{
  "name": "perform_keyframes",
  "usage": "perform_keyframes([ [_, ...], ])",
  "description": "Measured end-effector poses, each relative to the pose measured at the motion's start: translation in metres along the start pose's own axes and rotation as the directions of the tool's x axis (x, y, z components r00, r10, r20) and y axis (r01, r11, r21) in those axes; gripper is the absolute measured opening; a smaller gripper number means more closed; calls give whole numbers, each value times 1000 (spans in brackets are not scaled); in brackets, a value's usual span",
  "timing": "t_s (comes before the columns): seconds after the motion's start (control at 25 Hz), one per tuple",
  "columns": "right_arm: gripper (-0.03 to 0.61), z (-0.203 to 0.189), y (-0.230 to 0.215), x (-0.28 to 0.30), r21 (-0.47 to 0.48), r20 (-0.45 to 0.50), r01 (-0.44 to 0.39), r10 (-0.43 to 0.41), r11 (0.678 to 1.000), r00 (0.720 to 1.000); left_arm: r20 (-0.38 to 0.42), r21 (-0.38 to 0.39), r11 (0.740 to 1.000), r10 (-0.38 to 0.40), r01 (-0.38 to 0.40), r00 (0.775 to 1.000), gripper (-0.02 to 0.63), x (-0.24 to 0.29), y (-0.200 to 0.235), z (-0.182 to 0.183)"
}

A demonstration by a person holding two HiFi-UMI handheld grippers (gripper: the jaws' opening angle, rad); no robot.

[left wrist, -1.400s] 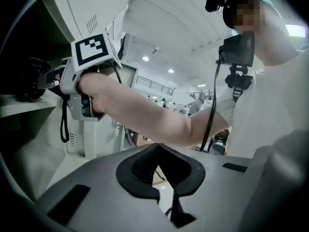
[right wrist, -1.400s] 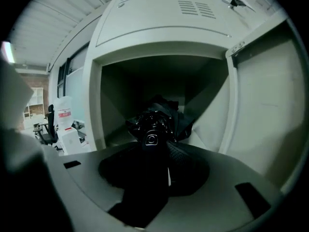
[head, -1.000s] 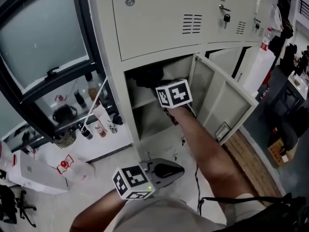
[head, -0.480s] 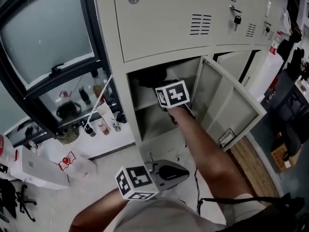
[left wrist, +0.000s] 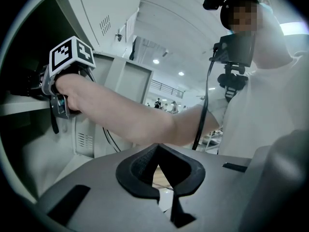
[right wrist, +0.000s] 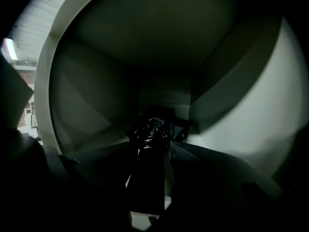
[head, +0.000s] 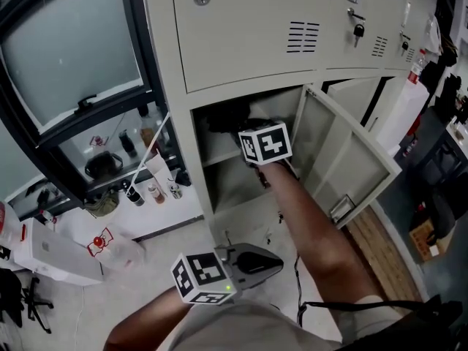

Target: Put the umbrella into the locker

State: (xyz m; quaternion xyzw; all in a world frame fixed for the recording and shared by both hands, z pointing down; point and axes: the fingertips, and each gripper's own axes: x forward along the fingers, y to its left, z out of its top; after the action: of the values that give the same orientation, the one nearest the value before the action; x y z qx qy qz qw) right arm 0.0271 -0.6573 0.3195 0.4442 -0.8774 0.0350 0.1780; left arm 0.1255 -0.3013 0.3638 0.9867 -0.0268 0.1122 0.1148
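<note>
The black folded umbrella (right wrist: 148, 178) lies in the dark lower compartment of the grey locker (head: 241, 42), its far end (right wrist: 150, 132) pointing at the back wall. My right gripper (right wrist: 155, 151) reaches into that compartment. Its jaws have just been opening and now stand on either side of the umbrella, with slivers of light along both flanks. From the head view only its marker cube (head: 265, 143) and the forearm show, with dark umbrella fabric (head: 225, 117) beyond. My left gripper (head: 269, 263) hangs low, shut and empty; its own view shows the right hand (left wrist: 60, 93) at the locker.
The compartment's door (head: 336, 152) stands swung open to the right. A shelf edge (head: 219, 157) divides the compartment. A key hangs in an upper door (head: 358, 29). Bottles (head: 150, 185) sit under the window at left, a white box (head: 58, 258) on the floor.
The head view has shifted slightly. Both grippers stay about where they were, the right one still inside the locker.
</note>
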Motion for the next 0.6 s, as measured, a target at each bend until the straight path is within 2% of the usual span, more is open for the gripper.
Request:
perform_keyframes([
  [0.32,189,-3,14,-32,-23,36,-46,47,999,998,7,-15,1000,-15,15,1000,11,12,-14,0],
  [0.6,189,-14,19,-67,8,62,-61,60,998,996,24,-18,1000,-6,6,1000,11,28,-33,0],
])
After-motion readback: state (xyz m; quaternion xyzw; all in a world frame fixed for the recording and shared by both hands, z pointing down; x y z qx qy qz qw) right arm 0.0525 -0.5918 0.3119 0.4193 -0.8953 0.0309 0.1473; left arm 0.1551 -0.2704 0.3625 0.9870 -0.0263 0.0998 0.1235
